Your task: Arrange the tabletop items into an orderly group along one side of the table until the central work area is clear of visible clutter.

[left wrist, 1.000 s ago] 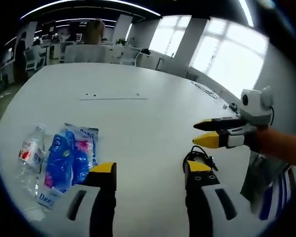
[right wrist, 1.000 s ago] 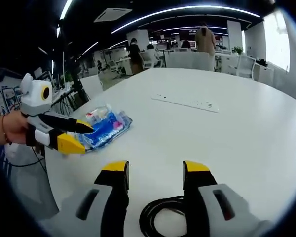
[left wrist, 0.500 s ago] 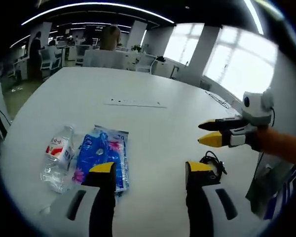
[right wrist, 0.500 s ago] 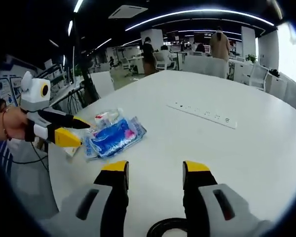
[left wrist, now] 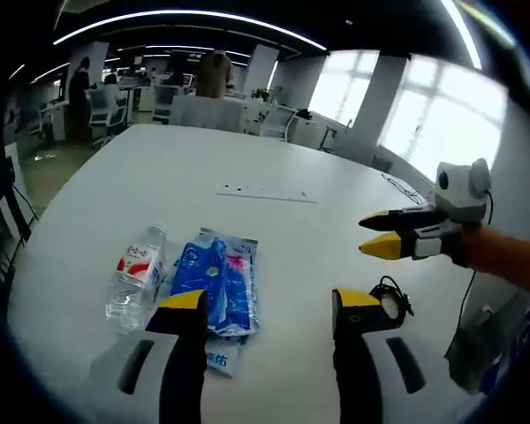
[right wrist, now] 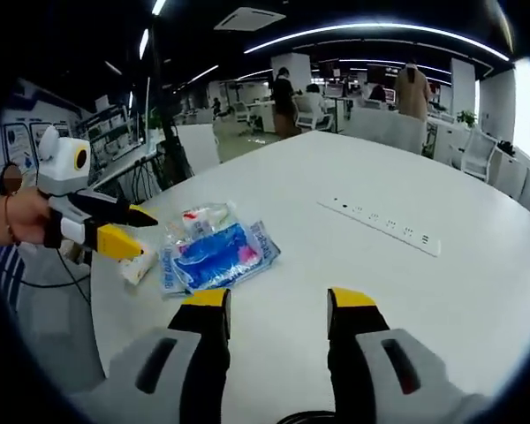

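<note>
Office desks, chairs and standing people fill the background behind a wide white tabletop (left wrist: pixel 274 238). On it, at 9 o'clock of the left tool (left wrist: pixel 269 305), a clear water bottle (left wrist: pixel 134 276) lies touching a blue plastic packet (left wrist: pixel 216 283). A coiled black cable (left wrist: pixel 390 294) sits just past the left tool's right jaw. A recessed socket strip (left wrist: pixel 265 193) lies toward 12 o'clock. Both tools are released, jaws apart, grasping nothing. The right tool (right wrist: pixel 278 305) sees the packet (right wrist: pixel 216 256) at 11 o'clock, the other tool just beside it.
</note>
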{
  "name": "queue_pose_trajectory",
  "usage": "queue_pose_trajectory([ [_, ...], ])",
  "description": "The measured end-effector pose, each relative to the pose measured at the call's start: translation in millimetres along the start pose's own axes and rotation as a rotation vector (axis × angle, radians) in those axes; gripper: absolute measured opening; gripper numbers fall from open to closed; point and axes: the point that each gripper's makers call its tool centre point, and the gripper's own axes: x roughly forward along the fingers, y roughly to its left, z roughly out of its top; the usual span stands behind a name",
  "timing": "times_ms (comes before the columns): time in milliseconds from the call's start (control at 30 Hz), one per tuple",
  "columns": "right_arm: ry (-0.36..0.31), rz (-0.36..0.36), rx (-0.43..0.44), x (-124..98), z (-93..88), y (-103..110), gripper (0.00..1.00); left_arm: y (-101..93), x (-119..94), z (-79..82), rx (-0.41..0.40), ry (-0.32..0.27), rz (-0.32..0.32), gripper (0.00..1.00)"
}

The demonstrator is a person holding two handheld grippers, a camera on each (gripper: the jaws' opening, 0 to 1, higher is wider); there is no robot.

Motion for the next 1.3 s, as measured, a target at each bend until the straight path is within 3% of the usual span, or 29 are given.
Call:
queue_pose_trajectory([
  [767,0.027,0.118,-0.149,42,27.0,26,0.4,28.9,-20,-13.3,-0.076,-0.025,0.083,0.56],
  [1300,0.069,0.191,-0.225,75,28.1,39,0.38,35.8,-23,-22.0,-0.108,-0.032,0.111,0.55],
])
